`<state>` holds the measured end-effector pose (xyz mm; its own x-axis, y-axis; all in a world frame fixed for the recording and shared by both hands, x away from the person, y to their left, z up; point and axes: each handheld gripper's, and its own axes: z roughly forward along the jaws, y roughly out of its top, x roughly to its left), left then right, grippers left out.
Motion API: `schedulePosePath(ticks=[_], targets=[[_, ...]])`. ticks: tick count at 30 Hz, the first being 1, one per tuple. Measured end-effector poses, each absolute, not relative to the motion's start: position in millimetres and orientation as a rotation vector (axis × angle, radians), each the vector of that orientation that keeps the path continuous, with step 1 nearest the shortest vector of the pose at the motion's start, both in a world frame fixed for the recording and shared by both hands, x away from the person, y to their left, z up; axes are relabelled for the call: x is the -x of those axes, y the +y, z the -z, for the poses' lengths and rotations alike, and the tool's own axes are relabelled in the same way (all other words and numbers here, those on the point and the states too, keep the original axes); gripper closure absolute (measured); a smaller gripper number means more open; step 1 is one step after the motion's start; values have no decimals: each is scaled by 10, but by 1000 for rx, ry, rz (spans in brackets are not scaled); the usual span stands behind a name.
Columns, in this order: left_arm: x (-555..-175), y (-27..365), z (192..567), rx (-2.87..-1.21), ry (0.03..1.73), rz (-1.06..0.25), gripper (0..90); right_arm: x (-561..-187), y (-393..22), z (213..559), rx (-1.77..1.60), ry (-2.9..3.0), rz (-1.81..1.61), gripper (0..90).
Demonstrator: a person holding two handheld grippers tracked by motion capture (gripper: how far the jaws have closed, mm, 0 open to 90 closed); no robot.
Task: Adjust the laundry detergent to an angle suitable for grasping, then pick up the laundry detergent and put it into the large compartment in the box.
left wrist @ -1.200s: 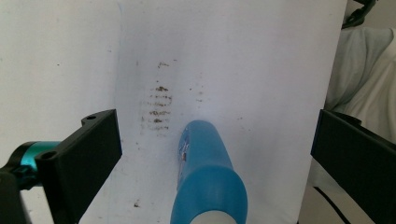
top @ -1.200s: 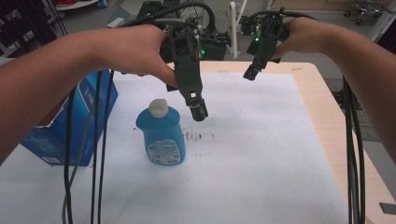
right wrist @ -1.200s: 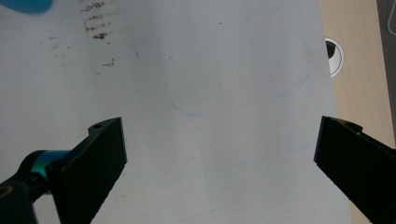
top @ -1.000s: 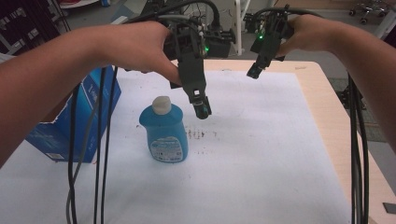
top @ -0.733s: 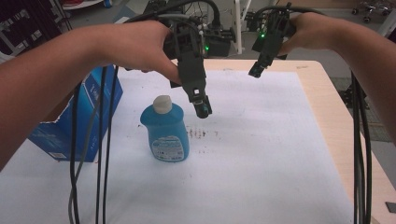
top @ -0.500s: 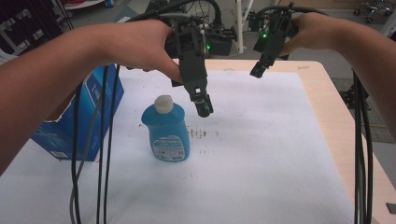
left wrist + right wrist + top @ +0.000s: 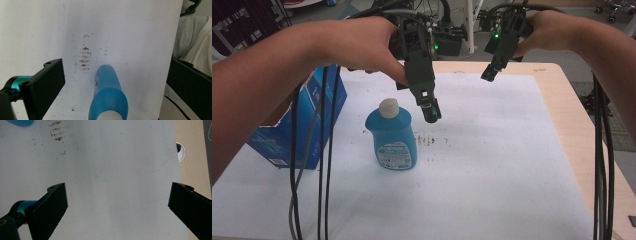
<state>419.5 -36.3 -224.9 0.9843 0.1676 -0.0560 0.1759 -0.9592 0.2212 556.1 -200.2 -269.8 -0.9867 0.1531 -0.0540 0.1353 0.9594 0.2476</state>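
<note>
Left gripper hangs in the air just right of the blue bottle, jaws spread wide, holding nothing. Its own view shows the bottle between and below the 2 jaws, cap end nearest the camera, not touched. Right gripper is well apart, raised over the far side of the white sheet, jaws wide apart and empty. Only the high view shows the blue box, left of the bottle. Only the right gripper view shows the round hole in the wooden table.
</note>
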Motion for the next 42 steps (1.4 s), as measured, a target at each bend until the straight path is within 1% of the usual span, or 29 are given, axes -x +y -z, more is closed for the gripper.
schedulePosePath(ticks=[14, 29, 42], targets=[[-4177, -314, 2204, -2894, 255, 67, 17, -5531, -1996, 2668, -228, 3036, -375, 15], [-4126, -91, 2158, -2888, 255, 60, 17, -5509, -1977, 2655, -222, 3037, -371, 15], [-4076, 48, 2218, -2897, 232, 42, 17, -5486, -1995, 2636, -229, 3033, -373, 15]])
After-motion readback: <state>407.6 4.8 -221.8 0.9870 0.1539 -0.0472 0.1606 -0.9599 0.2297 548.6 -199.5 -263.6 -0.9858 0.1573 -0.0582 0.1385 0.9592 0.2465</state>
